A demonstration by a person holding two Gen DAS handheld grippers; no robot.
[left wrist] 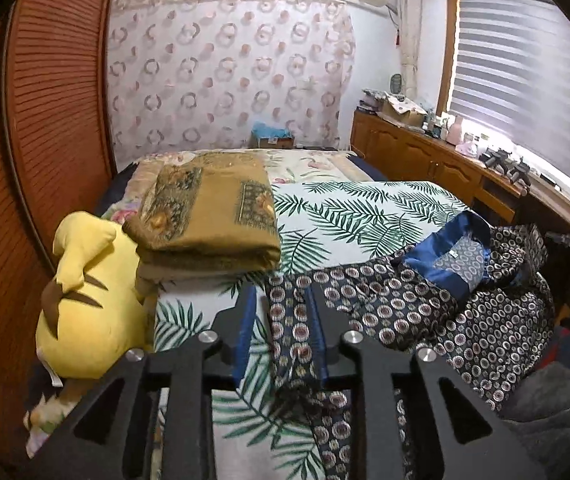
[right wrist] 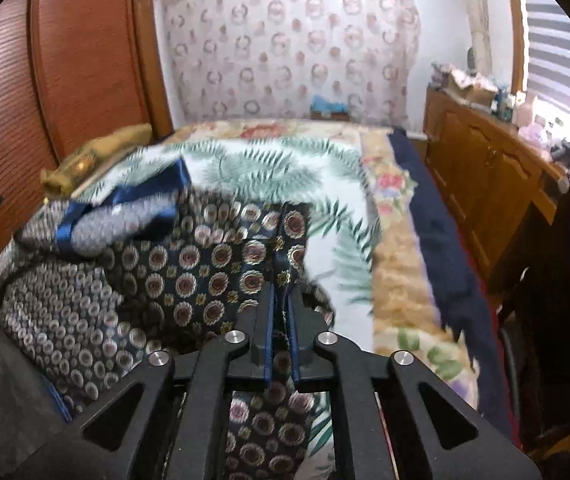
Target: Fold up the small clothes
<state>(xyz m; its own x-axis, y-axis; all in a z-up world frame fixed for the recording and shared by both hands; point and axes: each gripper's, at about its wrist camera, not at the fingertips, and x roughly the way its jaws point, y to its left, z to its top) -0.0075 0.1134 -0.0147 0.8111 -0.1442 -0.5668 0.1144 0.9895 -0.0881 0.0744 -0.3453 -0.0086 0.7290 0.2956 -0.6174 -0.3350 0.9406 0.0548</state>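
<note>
A dark patterned garment (left wrist: 425, 300) with circle motifs and a blue satin collar lies crumpled on the palm-leaf sheet (left wrist: 349, 208) at the bed's near right. My left gripper (left wrist: 283, 300) is open; a strip of the garment lies between its fingers without being pinched. In the right wrist view the same garment (right wrist: 145, 276) spreads to the left. My right gripper (right wrist: 283, 300) is shut on a blue-edged fold of it, held a little above the bed. That view is blurred.
A folded mustard blanket (left wrist: 209, 208) and a yellow plush toy (left wrist: 89, 300) sit at the bed's left. A wooden louvered wardrobe (left wrist: 45, 128) stands left. A cluttered wooden cabinet (left wrist: 437, 156) runs along the right under a window.
</note>
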